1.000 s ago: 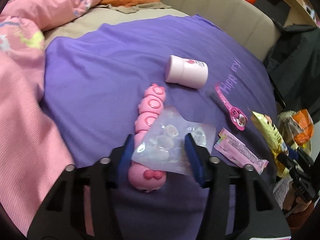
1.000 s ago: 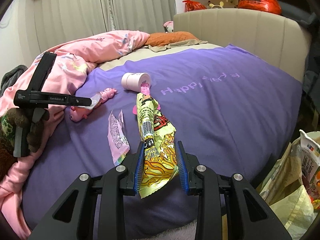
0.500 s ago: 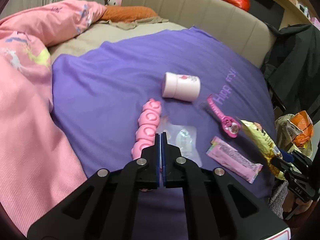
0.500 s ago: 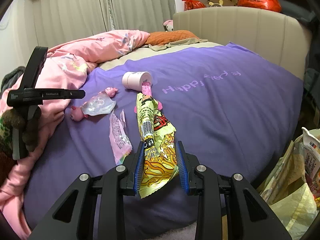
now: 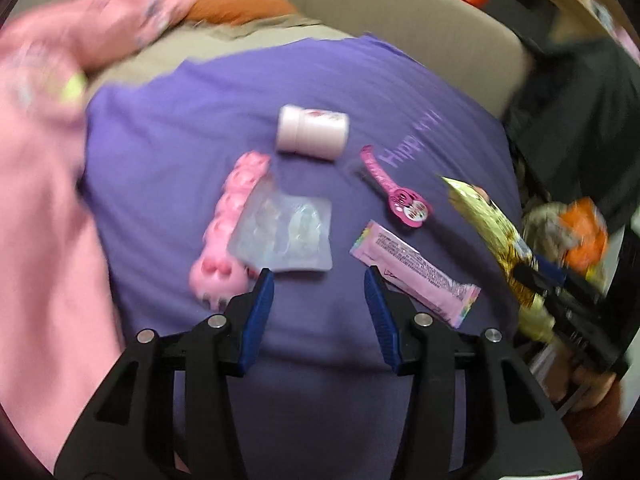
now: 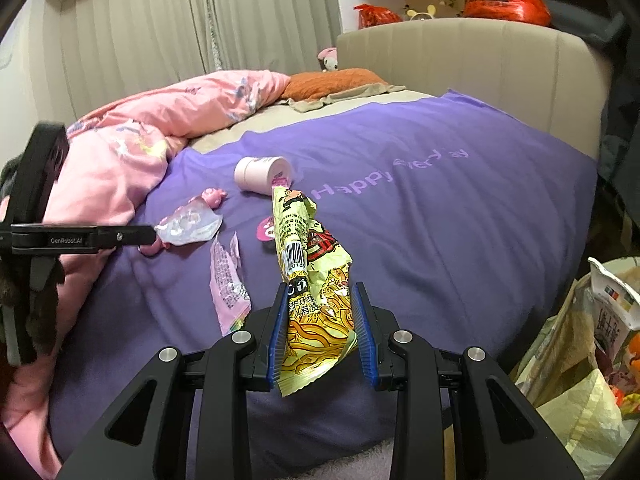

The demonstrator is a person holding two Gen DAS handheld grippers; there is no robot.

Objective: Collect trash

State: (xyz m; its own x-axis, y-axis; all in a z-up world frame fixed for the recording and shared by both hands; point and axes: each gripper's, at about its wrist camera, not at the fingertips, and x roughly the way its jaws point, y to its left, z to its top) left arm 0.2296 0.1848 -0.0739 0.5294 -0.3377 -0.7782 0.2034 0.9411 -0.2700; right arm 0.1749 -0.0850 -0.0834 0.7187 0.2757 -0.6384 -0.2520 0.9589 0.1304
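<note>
Trash is scattered across the purple bedspread [image 6: 460, 216], which carries pale stitched lettering that we read as "Happy Every Day". Going left to right, we first see the bunched pink quilt [image 6: 132, 152], soft and printed. The left gripper [image 5: 319, 276] hovers over the spread; its jaws have just been opening and stand apart with only purple cloth between them. In the right wrist view its arm bears the words "GenRobot.AI". Just beyond the tip of its left finger lies a clear plastic wrapper [image 5: 286, 236], crinkled and see-through, draped partly over a pink segmented toy [image 5: 230, 224] of smooth moulded plastic; neither pad touches the wrapper. Farther off lies a pale pink cylindrical container [image 5: 312, 132], tipped on its side. To the right we see a flat magenta watch-shaped toy [image 5: 396, 190], and nearer, just past the right finger, a pink printed wrapper [image 5: 416, 272] with small text too fine to read. Next comes the yellow noodle packet [image 6: 316, 280], glossy and creased, with a barcode and Chinese print we can't make out. The right gripper [image 6: 320, 320] has its blue ribbed pads pinched on the packet's lower half, holding it above the bed. At far right a crumpled trash bag [image 6: 580, 360] stands open, stuffed with packaging.
</note>
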